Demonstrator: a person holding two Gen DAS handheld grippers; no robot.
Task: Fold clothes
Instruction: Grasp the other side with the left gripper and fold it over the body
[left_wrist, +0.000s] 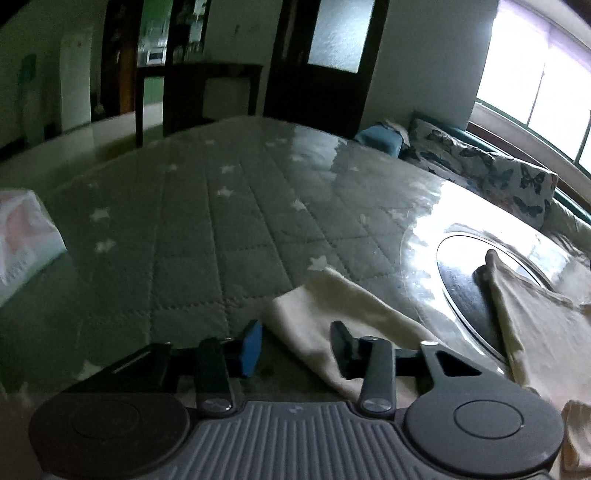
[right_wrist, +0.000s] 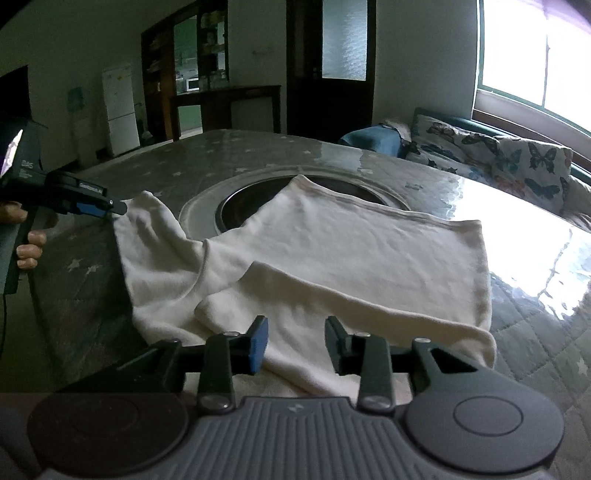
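Note:
A cream long-sleeved garment (right_wrist: 332, 251) lies spread on the quilted table cover, partly over a round dark opening (right_wrist: 236, 210). One sleeve is folded across its near edge. My right gripper (right_wrist: 295, 343) is open, its jaws either side of the garment's near fold. My left gripper (left_wrist: 295, 347) is open over the tip of the garment's left sleeve (left_wrist: 332, 325). In the right wrist view the left gripper (right_wrist: 118, 208) shows at the far left, at that sleeve's corner.
The grey star-patterned quilt (left_wrist: 221, 206) has a glossy clear cover. A white packet (left_wrist: 22, 240) lies at the left. A butterfly-print cushion (right_wrist: 498, 158) and a blue item (right_wrist: 373, 140) sit behind the table. A fridge (right_wrist: 120, 110) and dark cabinets stand at the back.

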